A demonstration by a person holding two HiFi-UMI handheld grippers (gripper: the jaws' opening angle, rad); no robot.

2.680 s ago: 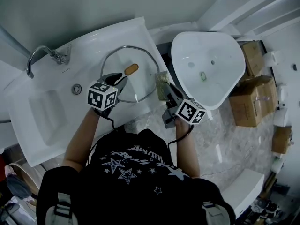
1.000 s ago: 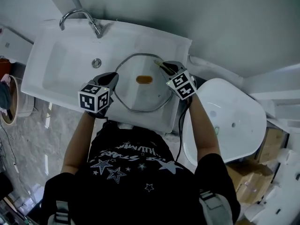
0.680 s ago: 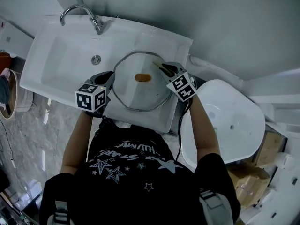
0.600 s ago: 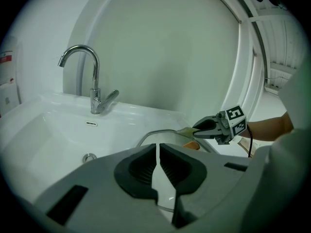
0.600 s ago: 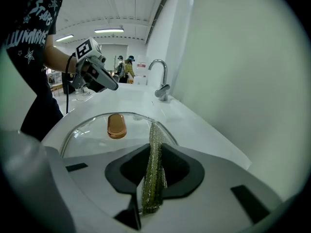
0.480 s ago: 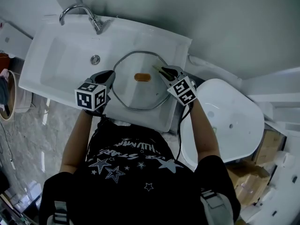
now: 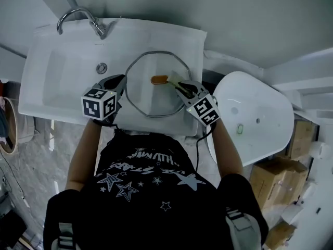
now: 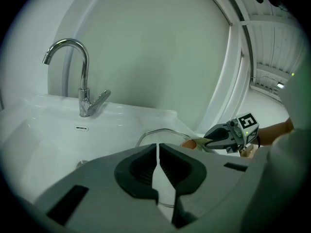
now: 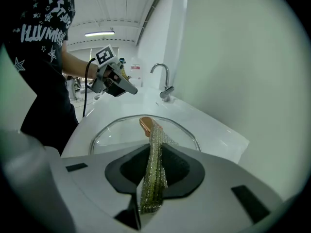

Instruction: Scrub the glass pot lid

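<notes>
The glass pot lid [image 7: 151,95], metal-rimmed with an orange knob [image 7: 158,79], lies flat on the white counter beside the sink. My left gripper [image 7: 122,80] sits at the lid's left rim; its jaws are pressed together with the lid's edge [image 8: 166,205] running in between them. My right gripper [image 7: 177,85] is shut on a yellow-green mesh scrubber [image 7: 171,78], whose free end rests by the knob [image 9: 145,124]. In the right gripper view the scrubber [image 9: 154,152] stands between the jaws, over the lid [image 9: 119,132]. The left gripper view shows the right gripper [image 8: 210,139] across the lid.
The sink basin [image 7: 62,72] with a drain [image 7: 102,67] and a chrome faucet [image 7: 78,15] lies to the left. A white toilet-like fixture [image 7: 260,119] stands at the right, with cardboard boxes [image 7: 276,176] beyond it. A wall runs behind the counter.
My right gripper has carried the scrubber from the lid's right rim inward to the knob. My left gripper has stayed on the left rim. The head view has shifted.
</notes>
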